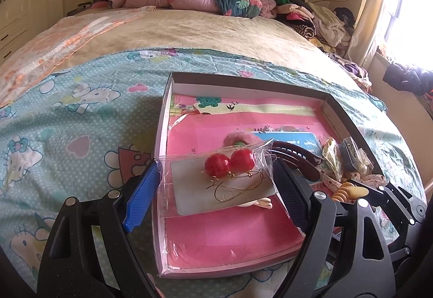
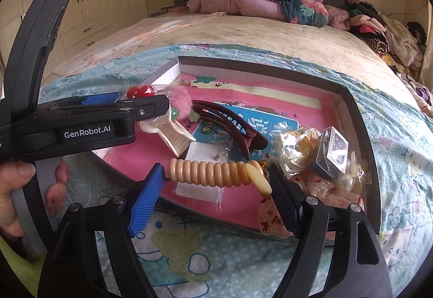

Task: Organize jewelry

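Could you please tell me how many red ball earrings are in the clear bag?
2. Both red ball earrings lie side by side inside the clear bag, between the left gripper fingers, over the box. None seem hidden.

Left view: close over the box (image 1: 245, 87), angled down toward the headboard.
Right view: same facing, from the box's right near corner.
Shared: box, bed (image 2: 243, 35).

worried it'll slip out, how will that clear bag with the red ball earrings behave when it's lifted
The clear bag is thin glossy film, so probably floppy and slippery. A white card inside should stiffen it somewhat. The red ball earrings look loose, so they may slide.
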`<action>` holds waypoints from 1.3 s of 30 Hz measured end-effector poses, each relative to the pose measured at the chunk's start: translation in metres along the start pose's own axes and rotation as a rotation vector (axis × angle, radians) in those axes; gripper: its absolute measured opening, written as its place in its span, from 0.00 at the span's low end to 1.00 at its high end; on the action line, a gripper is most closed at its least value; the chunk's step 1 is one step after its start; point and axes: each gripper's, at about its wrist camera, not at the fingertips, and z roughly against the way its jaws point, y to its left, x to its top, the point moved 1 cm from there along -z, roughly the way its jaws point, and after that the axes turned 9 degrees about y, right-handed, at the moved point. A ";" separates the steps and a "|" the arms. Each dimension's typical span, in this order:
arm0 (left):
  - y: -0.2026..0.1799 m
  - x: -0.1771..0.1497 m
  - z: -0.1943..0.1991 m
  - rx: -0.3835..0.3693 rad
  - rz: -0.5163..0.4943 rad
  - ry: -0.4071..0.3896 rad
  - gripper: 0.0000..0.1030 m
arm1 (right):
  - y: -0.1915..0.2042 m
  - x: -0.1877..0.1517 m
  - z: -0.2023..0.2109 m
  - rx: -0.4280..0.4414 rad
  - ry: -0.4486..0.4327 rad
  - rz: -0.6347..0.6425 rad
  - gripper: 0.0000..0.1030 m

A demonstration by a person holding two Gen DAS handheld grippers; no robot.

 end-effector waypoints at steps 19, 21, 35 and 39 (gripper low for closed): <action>-0.012 -0.007 0.028 -0.013 -0.014 -0.051 0.80 | -0.013 -0.030 0.049 -0.061 -0.065 -0.034 0.85; -0.015 -0.010 0.036 -0.019 -0.016 -0.063 0.82 | -0.013 -0.034 0.055 -0.074 -0.076 -0.030 0.86; -0.034 -0.051 0.089 -0.029 -0.043 -0.139 0.89 | -0.014 -0.068 0.104 -0.141 -0.167 -0.057 0.91; -0.036 -0.066 0.100 -0.029 -0.049 -0.153 0.89 | -0.012 -0.079 0.118 -0.150 -0.195 -0.063 0.92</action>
